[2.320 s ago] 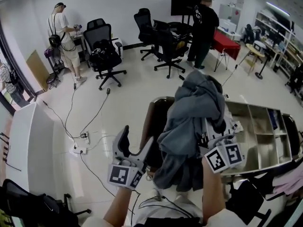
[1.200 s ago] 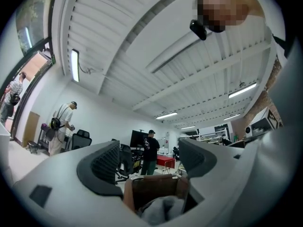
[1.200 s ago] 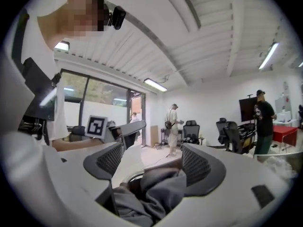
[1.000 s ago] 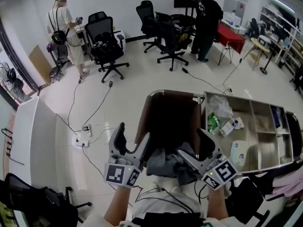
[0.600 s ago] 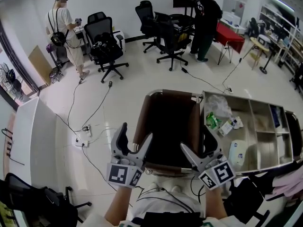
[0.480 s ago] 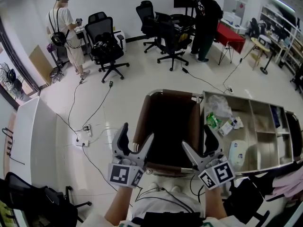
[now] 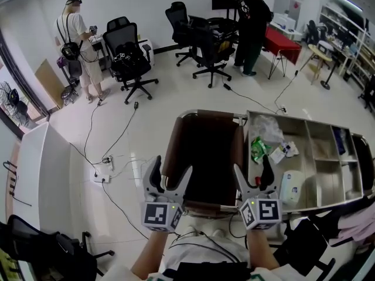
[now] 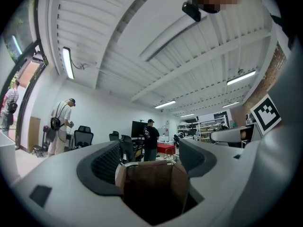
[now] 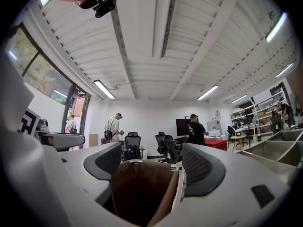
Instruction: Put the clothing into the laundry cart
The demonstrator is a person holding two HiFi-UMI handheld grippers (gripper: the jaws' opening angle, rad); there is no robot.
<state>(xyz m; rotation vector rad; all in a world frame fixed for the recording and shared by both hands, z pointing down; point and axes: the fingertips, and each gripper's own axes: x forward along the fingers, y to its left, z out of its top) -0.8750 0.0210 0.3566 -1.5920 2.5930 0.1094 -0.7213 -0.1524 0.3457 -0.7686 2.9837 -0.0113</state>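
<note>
The laundry cart point(image 7: 176, 134) is a steel frame with a deep brown bag, straight ahead of me in the head view. Its inside is dark and no clothing shows in it. My left gripper point(image 7: 170, 172) hangs at the cart's near rim, open, nothing between its fingers. My right gripper point(image 7: 252, 171) is at the near right corner, also open and empty. The brown bag point(image 8: 151, 183) fills the gap of the left gripper point(image 8: 149, 157) in the left gripper view. In the right gripper view the bag point(image 9: 137, 183) shows between the jaws of the right gripper point(image 9: 151, 167).
A steel compartment trolley point(image 7: 328, 174) with packets stands against the cart's right side. Office chairs point(image 7: 130, 57) and two people point(image 7: 76, 40) point(image 7: 252, 22) are farther back. Cables and a power strip point(image 7: 99, 177) lie on the floor at left, beside a white table point(image 7: 35, 174).
The grey clothing, held high over the cart at first, came down to the near rim and then dropped out of sight inside. The right gripper swung to point straight ahead; both grippers sank slightly.
</note>
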